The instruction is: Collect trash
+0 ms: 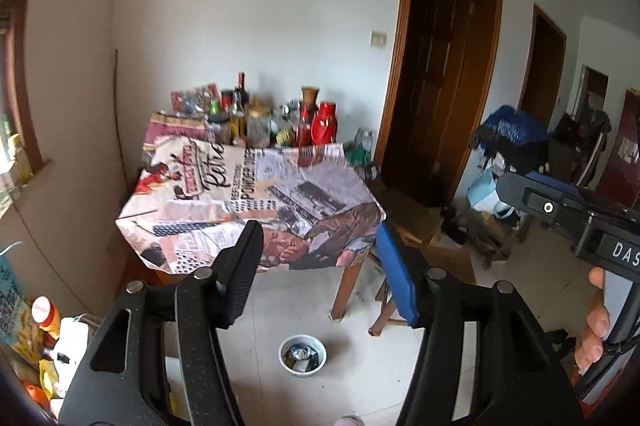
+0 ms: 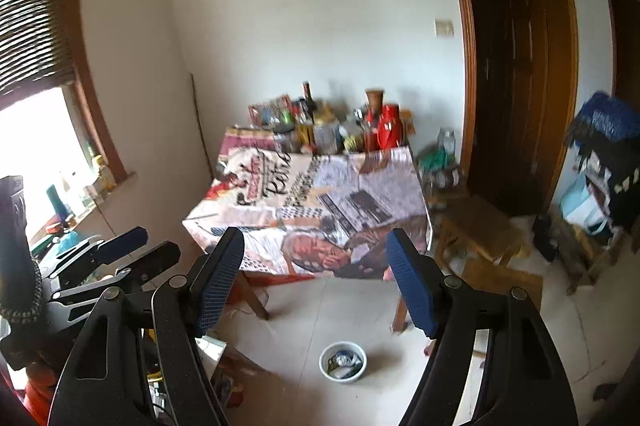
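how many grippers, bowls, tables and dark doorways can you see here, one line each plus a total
grippers: 2, left gripper and right gripper, both open and empty
bowls: 1, white bowl on the floor with scraps inside
tables: 1, table under a printed cloth
dark doorways: 2, doorway and far doorway
total: 6

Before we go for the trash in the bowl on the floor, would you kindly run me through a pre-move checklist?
1. Left hand-held gripper open and holding nothing: ok.
2. Right hand-held gripper open and holding nothing: ok.
3. White bowl in both views, upright on the floor: ok.
4. Trash inside the bowl: ok; what it is, cannot tell.
5. Floor around the bowl free of obstacles: ok.
6. Grippers down at the bowl: not ok, both are held high, facing the table.
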The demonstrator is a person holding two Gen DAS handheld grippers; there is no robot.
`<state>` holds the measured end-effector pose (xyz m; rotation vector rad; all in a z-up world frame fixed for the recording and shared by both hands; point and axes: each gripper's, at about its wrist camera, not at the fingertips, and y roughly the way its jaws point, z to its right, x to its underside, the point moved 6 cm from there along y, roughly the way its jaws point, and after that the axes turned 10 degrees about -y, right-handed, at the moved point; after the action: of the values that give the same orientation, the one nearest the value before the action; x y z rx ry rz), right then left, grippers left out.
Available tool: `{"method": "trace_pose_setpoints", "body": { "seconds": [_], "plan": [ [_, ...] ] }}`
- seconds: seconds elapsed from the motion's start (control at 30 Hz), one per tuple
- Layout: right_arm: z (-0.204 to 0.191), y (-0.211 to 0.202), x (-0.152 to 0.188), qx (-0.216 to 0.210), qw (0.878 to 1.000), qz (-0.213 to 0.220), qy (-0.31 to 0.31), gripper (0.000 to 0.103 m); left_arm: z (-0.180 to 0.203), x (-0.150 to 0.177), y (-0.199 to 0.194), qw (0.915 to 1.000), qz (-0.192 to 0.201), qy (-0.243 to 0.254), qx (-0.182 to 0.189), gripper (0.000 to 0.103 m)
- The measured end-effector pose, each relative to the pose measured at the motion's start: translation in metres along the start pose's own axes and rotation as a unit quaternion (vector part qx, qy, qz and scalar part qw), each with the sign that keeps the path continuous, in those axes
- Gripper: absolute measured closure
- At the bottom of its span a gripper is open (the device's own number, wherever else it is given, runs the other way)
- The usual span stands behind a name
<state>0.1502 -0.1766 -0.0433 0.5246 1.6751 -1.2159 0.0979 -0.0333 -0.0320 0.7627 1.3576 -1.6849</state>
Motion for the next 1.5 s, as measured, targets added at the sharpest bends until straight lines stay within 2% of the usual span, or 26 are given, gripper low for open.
{"method": "trace_pose_setpoints", "body": {
  "seconds": [0.03,0.1,0.13,0.2,0.27,0.63,1.5],
  "plan": [
    [-0.008,-0.011,0.001,0.001,1.0,0.009,-0.004,0.031,-0.001,0.002,-0.015,1.0,0.008,-0.002,0.001,0.032],
    [-0.018,-0.026,0.003,0.005,1.0,0.02,-0.011,0.018,-0.005,0.006,-0.039,0.9998,0.021,-0.004,0.005,0.021],
    [-0.021,-0.032,0.004,0.01,1.0,0.025,-0.013,0.016,-0.006,0.008,-0.049,0.9996,0.026,-0.003,0.006,0.014],
    [-0.028,-0.044,0.007,0.021,0.999,0.034,-0.016,0.009,-0.01,0.011,-0.068,0.9992,0.039,0.003,0.005,0.009],
    [-0.034,-0.053,0.01,0.026,0.999,0.039,-0.019,0.004,-0.011,0.013,-0.08,0.9988,0.047,0.008,0.002,0.009],
    [-0.047,-0.079,0.016,0.023,0.999,0.039,-0.008,0.004,-0.013,0.022,-0.106,0.998,0.059,0.022,0.01,0.009],
    [-0.057,-0.087,0.026,0.031,0.999,0.024,-0.019,0.004,-0.015,0.025,-0.108,0.9984,0.053,0.014,0.014,0.008]
  ]
}}
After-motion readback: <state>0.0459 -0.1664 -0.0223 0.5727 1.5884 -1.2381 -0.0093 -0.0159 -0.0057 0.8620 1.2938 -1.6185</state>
